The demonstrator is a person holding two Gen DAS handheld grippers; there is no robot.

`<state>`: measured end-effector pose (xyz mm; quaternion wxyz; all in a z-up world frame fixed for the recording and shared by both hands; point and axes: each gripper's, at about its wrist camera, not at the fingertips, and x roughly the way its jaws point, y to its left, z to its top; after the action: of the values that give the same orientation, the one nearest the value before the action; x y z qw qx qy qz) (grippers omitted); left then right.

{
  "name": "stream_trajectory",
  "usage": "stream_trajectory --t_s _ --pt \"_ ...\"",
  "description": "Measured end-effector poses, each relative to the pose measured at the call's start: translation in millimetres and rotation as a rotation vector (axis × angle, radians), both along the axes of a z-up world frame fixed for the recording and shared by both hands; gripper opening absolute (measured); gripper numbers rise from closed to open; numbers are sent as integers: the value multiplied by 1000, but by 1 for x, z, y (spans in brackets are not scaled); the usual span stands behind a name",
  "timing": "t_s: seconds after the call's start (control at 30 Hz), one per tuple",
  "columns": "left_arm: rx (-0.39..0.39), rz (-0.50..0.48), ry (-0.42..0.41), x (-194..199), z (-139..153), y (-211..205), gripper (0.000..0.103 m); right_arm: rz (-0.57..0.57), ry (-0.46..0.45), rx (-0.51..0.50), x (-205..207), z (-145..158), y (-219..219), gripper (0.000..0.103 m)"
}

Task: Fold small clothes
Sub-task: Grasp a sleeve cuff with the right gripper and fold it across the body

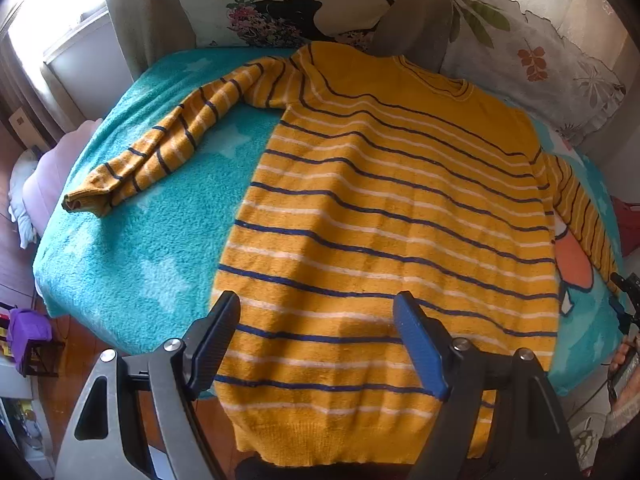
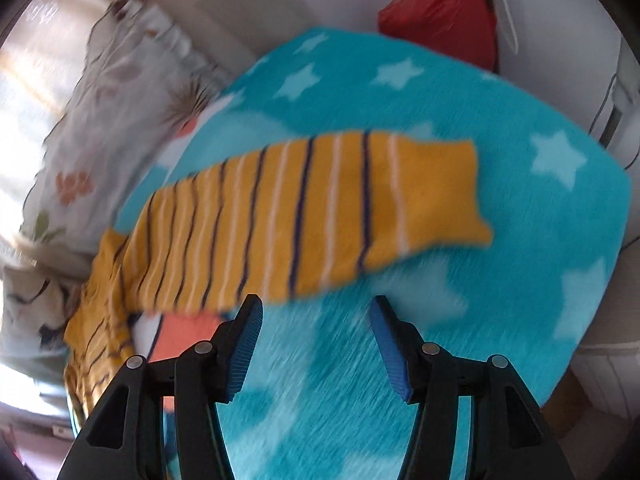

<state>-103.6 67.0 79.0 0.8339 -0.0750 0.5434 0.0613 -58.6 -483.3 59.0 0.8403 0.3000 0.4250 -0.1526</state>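
A mustard-yellow sweater with dark blue and white stripes lies flat, front up, on a turquoise star-patterned blanket. Its one sleeve stretches out to the left, bent. My left gripper is open and empty, hovering over the sweater's lower body near the hem. The other sleeve lies straight across the blanket in the right wrist view, cuff to the right. My right gripper is open and empty, just short of this sleeve. The right wrist view is motion-blurred.
Floral pillows and a patterned cushion stand behind the sweater's collar. A red bag sits beyond the blanket's far edge. The blanket's front edge drops off to a wooden floor at the left.
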Motion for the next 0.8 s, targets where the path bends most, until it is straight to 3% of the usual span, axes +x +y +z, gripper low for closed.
stream_trajectory --t_s 0.2,0.23,0.27,0.33,0.4,0.63,0.8 --pt "5 12 6 -2 -1 -6 78 -107 -58 81 14 -2 -45 59" --pt "5 20 9 -3 -1 -5 78 -118 -49 82 17 -3 -49 45" --pt "5 30 13 -5 -1 -3 78 -131 -40 87 21 -5 -55 24" --pt "6 50 15 -9 0 3 78 -140 -38 96 26 -6 -62 10" --pt "10 68 11 -13 1 11 78 -117 -46 59 32 6 -58 8" --pt "-53 131 -8 -8 -1 58 78 158 -168 13 68 78 35 7" --pt "-91 98 -44 2 1 88 78 384 -219 24 104 110 160 7"
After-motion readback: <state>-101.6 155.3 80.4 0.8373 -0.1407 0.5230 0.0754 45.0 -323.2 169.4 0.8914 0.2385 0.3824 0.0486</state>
